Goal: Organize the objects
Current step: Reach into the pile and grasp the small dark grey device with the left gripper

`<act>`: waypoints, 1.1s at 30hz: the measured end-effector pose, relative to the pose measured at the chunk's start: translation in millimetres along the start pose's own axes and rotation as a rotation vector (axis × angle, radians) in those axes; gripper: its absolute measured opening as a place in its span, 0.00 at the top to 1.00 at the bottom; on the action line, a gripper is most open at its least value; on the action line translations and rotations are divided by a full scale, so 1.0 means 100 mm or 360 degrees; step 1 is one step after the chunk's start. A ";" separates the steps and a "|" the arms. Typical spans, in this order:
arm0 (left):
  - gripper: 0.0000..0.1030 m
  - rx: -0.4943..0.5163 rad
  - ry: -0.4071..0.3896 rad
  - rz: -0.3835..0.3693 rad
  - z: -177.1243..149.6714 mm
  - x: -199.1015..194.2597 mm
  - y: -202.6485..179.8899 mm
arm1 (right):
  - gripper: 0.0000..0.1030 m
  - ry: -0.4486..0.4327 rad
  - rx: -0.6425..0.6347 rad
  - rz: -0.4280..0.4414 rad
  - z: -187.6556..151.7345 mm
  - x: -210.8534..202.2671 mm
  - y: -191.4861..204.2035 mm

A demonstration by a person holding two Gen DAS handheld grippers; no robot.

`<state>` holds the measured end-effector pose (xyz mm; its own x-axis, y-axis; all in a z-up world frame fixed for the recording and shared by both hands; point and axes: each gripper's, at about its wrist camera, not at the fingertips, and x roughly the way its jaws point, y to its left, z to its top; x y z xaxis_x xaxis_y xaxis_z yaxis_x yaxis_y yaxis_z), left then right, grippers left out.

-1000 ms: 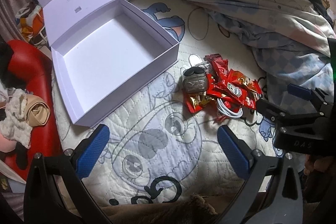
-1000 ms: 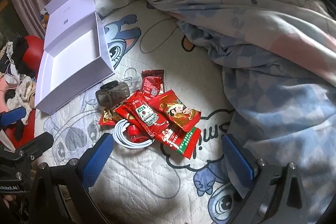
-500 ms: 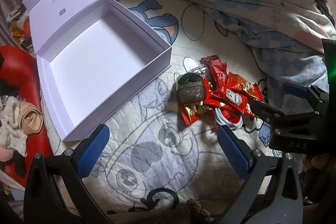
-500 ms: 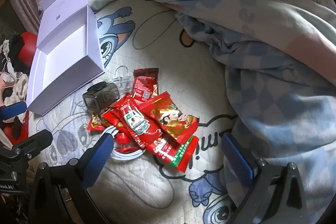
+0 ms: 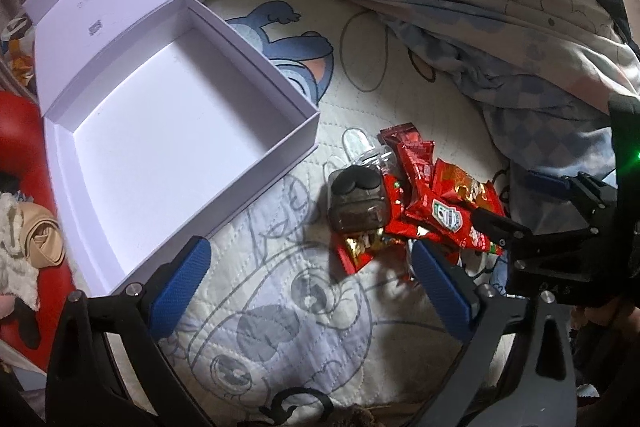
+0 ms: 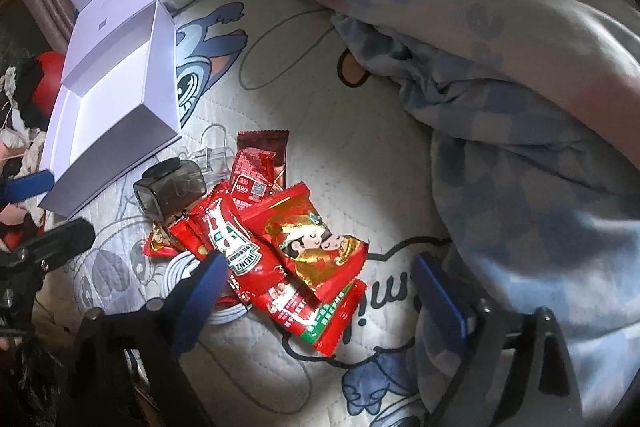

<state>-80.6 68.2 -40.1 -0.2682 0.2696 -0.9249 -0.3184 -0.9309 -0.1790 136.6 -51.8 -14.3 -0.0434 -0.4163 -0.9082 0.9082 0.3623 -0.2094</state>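
Both tools, left tool (image 5: 304,283) and right tool (image 6: 320,291), gape wide and have closed in on the red packets (image 6: 280,235) just ahead; grasping looks imminent.

both tools (image 5: 304,283) (image 6: 320,291) have closed in on the packets (image 6: 276,247).

The white cable (image 6: 180,273) lies mostly buried under the red sachets (image 6: 256,251), only loops showing. A clear plastic item (image 5: 362,149) is half covered by the dark case (image 5: 356,203) and too indistinct to identify. The small print on the box lid (image 5: 94,27) is unreadable. The right tongs (image 5: 516,203) are cut off by the left view's edge, and their lower finger (image 5: 494,225) hides part of the sachets.
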 end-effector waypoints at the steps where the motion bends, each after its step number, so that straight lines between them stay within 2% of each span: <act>1: 0.05 0.0001 0.0004 -0.0012 0.01 0.02 0.00 | 0.16 0.0011 0.0008 0.0012 0.00 0.03 -0.02; 7: 0.09 0.0030 0.0041 -0.0113 0.08 0.16 -0.03 | 0.34 0.0084 0.0022 0.0075 0.01 0.14 -0.06; 15: 0.15 0.0012 0.0073 -0.0191 0.15 0.33 -0.03 | 0.35 0.0109 0.0043 0.0093 0.09 0.25 -0.12; 20: 0.20 0.0035 0.0103 -0.0267 0.16 0.43 -0.02 | 0.39 0.0128 0.0068 0.0133 0.12 0.32 -0.15; 24: 0.28 0.0020 0.0120 -0.0312 0.16 0.50 -0.02 | 0.40 0.0150 0.0058 0.0147 0.14 0.36 -0.15; 29: 0.42 -0.0008 0.0105 -0.0359 0.18 0.53 -0.01 | 0.54 0.0157 0.0083 0.0194 0.11 0.38 -0.16; 31: 0.56 -0.0009 0.0115 -0.0393 0.18 0.55 -0.01 | 0.62 0.0149 0.0081 0.0187 0.11 0.36 -0.14; 33: 0.58 -0.0002 0.0117 -0.0415 0.16 0.55 -0.02 | 0.64 0.0141 0.0067 0.0157 0.12 0.36 -0.09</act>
<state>-109.0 88.4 -85.1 -0.1107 0.4815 -0.8694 -0.3668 -0.8328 -0.4145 131.9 -80.3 -41.0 0.0123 -0.3046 -0.9524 0.9266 0.3616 -0.1037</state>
